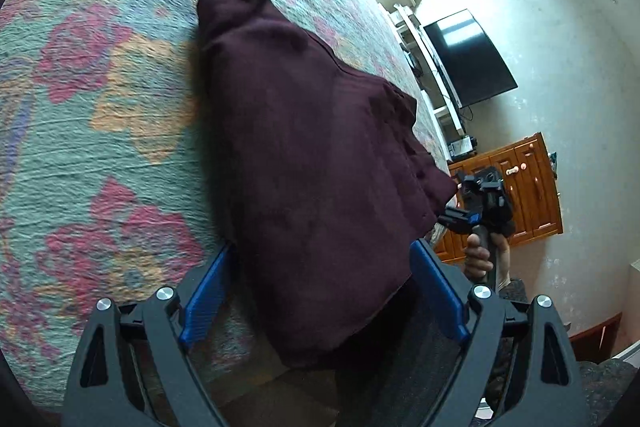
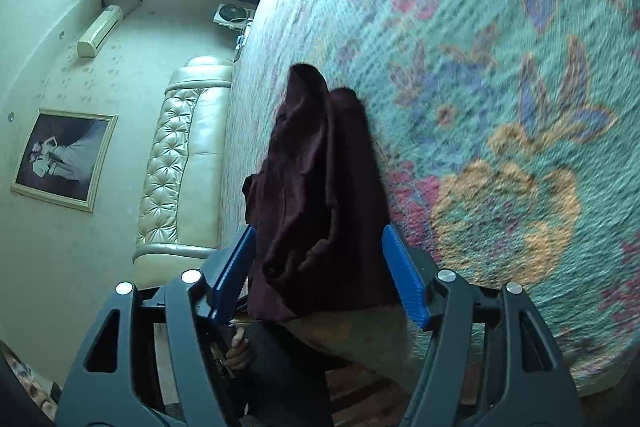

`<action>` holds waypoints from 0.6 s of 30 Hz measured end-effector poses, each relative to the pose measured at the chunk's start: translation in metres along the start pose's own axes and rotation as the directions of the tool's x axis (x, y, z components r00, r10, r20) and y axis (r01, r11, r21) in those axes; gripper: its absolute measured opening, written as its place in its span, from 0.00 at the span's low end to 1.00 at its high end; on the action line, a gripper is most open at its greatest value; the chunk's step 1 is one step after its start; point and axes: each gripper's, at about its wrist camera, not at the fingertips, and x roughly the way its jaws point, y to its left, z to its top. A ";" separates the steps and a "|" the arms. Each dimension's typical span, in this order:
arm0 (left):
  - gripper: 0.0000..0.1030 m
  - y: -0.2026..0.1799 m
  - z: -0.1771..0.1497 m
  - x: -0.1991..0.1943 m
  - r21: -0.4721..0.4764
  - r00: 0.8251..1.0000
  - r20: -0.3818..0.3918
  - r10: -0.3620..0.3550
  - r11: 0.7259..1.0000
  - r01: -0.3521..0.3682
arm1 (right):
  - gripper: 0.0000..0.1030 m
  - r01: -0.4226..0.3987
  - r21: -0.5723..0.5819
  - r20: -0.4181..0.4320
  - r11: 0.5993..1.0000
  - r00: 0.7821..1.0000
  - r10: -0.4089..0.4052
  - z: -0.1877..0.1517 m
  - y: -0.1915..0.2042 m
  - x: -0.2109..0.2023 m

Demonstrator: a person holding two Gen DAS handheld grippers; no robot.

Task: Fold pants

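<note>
Dark maroon fabric pants, long axis running straight ahead on floral bedspread; near end between spread left hand-held gripper and spread right hand-held gripper.

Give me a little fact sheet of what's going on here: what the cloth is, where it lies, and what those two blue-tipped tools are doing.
garment: dark maroon fabric pants, bunched in a loose heap
surface: floral bedspread in teal, pink and orange
garment position: near the bedspread's edge, lying between the fingers of both grippers
left gripper: open, blue pads either side of the pants
right gripper: open, straddling the pants
fold state: not a neat fold yet
background: black wall television, cream tufted headboard
</note>
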 end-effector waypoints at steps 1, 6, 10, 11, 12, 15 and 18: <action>0.84 -0.001 0.000 0.003 0.004 1.000 -0.006 0.000 1.000 0.000 | 0.68 0.025 -0.016 0.004 1.000 1.000 -0.025 0.001 0.002 -0.002; 0.84 -0.004 0.001 0.011 0.002 1.000 -0.016 -0.010 1.000 0.011 | 0.68 0.072 -0.030 -0.063 0.997 0.995 -0.074 0.001 0.006 0.027; 0.84 -0.005 0.002 0.016 -0.017 1.000 -0.012 -0.017 1.000 0.017 | 0.72 0.080 -0.041 -0.072 0.996 0.994 -0.083 -0.004 0.012 0.043; 0.84 -0.005 0.003 0.015 -0.023 1.000 -0.009 -0.026 0.999 0.026 | 0.76 0.087 -0.056 -0.075 0.995 0.993 -0.091 -0.005 0.015 0.045; 0.83 -0.005 0.002 0.015 -0.030 0.999 -0.004 -0.037 0.999 0.037 | 0.76 0.093 -0.071 -0.077 0.993 0.992 -0.098 -0.006 0.018 0.046; 0.75 -0.002 0.002 0.016 -0.056 0.999 0.001 -0.046 0.997 0.046 | 0.61 0.141 -0.108 -0.098 0.984 0.984 -0.151 -0.009 0.018 0.050; 0.40 0.000 0.002 0.018 -0.069 1.000 -0.026 0.013 0.997 -0.015 | 0.43 0.119 -0.099 -0.101 0.988 0.986 -0.129 -0.013 0.014 0.050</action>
